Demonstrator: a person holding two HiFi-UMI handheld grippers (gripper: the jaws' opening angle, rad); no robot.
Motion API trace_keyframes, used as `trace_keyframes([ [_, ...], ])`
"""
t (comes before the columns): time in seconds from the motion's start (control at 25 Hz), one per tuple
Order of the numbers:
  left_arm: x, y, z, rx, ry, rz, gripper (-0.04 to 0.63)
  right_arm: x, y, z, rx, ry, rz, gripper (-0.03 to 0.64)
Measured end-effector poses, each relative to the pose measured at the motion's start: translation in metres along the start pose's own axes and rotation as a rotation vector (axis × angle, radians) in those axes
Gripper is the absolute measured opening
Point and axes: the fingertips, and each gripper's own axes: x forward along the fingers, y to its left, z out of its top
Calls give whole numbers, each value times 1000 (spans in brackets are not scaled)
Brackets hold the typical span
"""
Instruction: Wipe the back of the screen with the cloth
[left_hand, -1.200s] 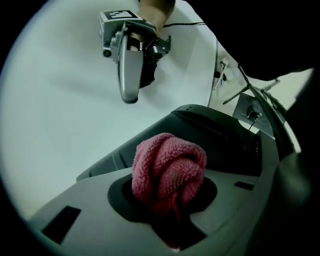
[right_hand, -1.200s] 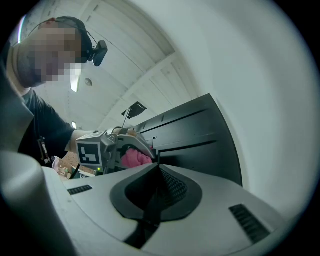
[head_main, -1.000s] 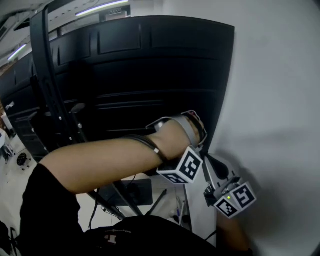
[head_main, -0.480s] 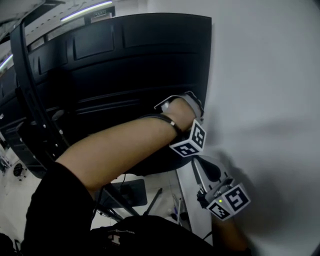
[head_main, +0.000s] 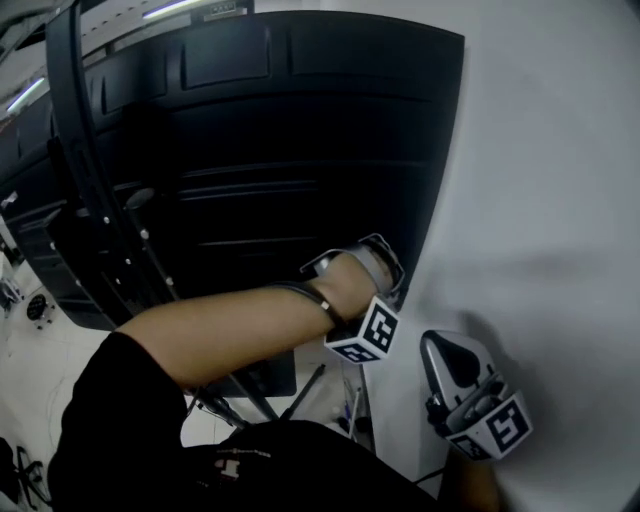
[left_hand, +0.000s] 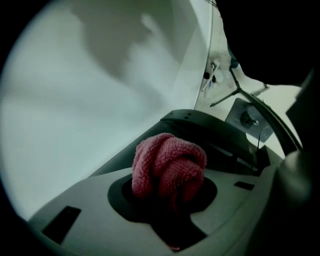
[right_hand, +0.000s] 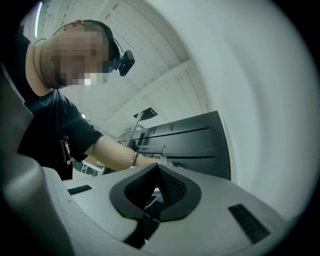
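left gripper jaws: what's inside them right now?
A bunched pink cloth, clamped in the left gripper and bulging out past the jaws. It hides the jaws' inner faces, and its lower end sinks into the dark slot, unseen.

head view looked down at the screen (head_main: 300, 150), left gripper view sat close facing a white surface (left_hand: 75, 100), right gripper view shared that screen

wall: plain white (head_main: 540, 150), fills the right side
ceiling light: bright strip (head_main: 180, 8), top left
floor: pale (head_main: 40, 355), lower left
stand: black metal upright (head_main: 85, 150), left
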Motion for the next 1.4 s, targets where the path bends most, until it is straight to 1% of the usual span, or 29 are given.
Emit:
trace_keyframes([
  [0.04, -13, -16, 12, -82, -55, 2, 118, -1, -1, 0, 5, -1, -5, 2],
  [0.08, -26, -31, 23, -211, -126, 9, 118, 0, -4, -1, 14, -5, -14, 2],
  [0.12, -39, -47, 27, -388, -200, 24, 118, 4, -7, -4, 27, -6, -19, 2],
  [0.16, -48, -62, 22, -606, -263, 49, 118, 7, -9, -11, 46, 3, -17, 2],
  [0.2, -53, -79, 6, -864, -311, 85, 118, 11, -10, -20, 70, 21, -8, 2],
  [0.32, -42, -134, -75, -1775, -405, 210, 118, 26, -9, -48, 140, 75, 23, 2],
  [0.36, -34, -148, -97, -2024, -433, 240, 117, 32, -7, -54, 153, 85, 35, 2],
  [0.4, -26, -157, -112, -2195, -451, 265, 117, 37, -4, -58, 160, 92, 46, 2],
  [0.44, -22, -160, -124, -2287, -446, 292, 117, 42, -1, -60, 162, 97, 55, 2],
  [0.48, -20, -159, -133, -2315, -420, 325, 117, 45, 2, -62, 163, 100, 62, 2],
  [0.56, -15, -151, -146, -2269, -353, 391, 118, 47, 5, -65, 165, 106, 69, 2],
  [0.6, -12, -148, -150, -2245, -338, 409, 118, 47, 6, -65, 165, 107, 68, 2],
  [0.72, -9, -144, -144, -2169, -339, 425, 118, 40, 6, -64, 159, 108, 57, 2],
  [0.8, -6, -134, -131, -2112, -355, 413, 118, 37, 3, -61, 148, 106, 44, 2],
  [0.88, -2, -123, -119, -2055, -345, 411, 123, 33, 0, -59, 139, 100, 21, 2],
  [0.92, 0, -121, -118, -2041, -334, 418, 123, 31, -1, -58, 138, 97, 8, 2],
  [1.0, 0, -120, -118, -2045, -336, 435, 123, 26, -4, -58, 137, 94, -17, 2],
  [1.08, -8, -111, -110, -2045, -387, 446, 123, 19, -7, -59, 138, 98, -34, 2],
  [1.16, -11, -89, -90, -1999, -449, 435, 123, 13, -11, -60, 142, 101, -46, 2],
  [1.24, 0, -61, -72, -1976, -495, 388, 123, 7, -13, -59, 148, 101, -62, 2],
  [1.32, 19, -33, -57, -1974, -518, 335, 123, -1, -11, -62, 167, 115, -79, 2],
  [1.4, 36, -6, -41, -1958, -519, 299, 121, -11, -8, -65, 192, 136, -90, 2],
])
